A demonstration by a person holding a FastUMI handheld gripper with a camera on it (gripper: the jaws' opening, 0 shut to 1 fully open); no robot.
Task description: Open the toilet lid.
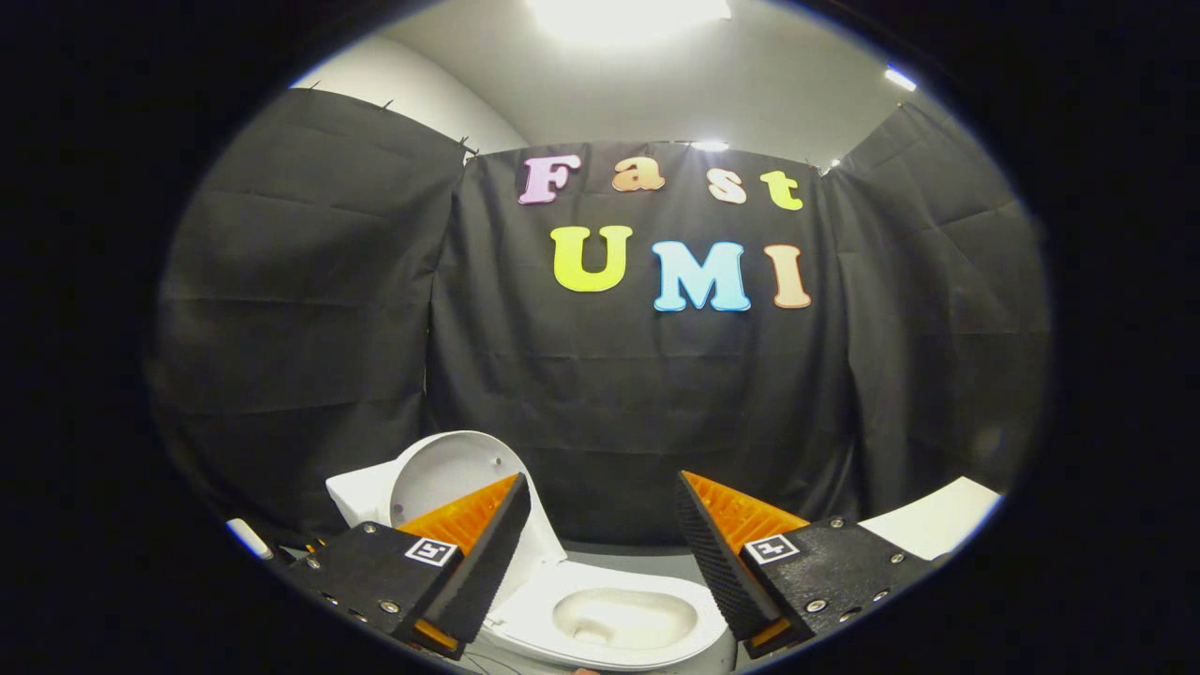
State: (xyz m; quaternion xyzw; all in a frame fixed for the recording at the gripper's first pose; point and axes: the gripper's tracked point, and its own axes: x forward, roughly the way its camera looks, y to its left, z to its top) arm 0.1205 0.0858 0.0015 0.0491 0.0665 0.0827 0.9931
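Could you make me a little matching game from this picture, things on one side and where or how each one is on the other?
Things:
1. toilet lid
2. toilet bowl
3. gripper
4. white surface

States or places:
A. open, nothing between its fingers
B. raised upright against the tank
C. beyond the right finger
D. uncovered, below the gap between the fingers

Pairs: 1-B, 2-D, 3-A, 4-C

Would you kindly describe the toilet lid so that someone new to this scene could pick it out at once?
Start at the black cloth wall; the white ceramic toilet stands before it, its bowl between the spread, empty fingers of the open hand-held gripper. The rounded white plastic toilet lid rises behind the bowl, beyond one finger. Unlike the flat seat, it stands upright, hollow underside facing forward.
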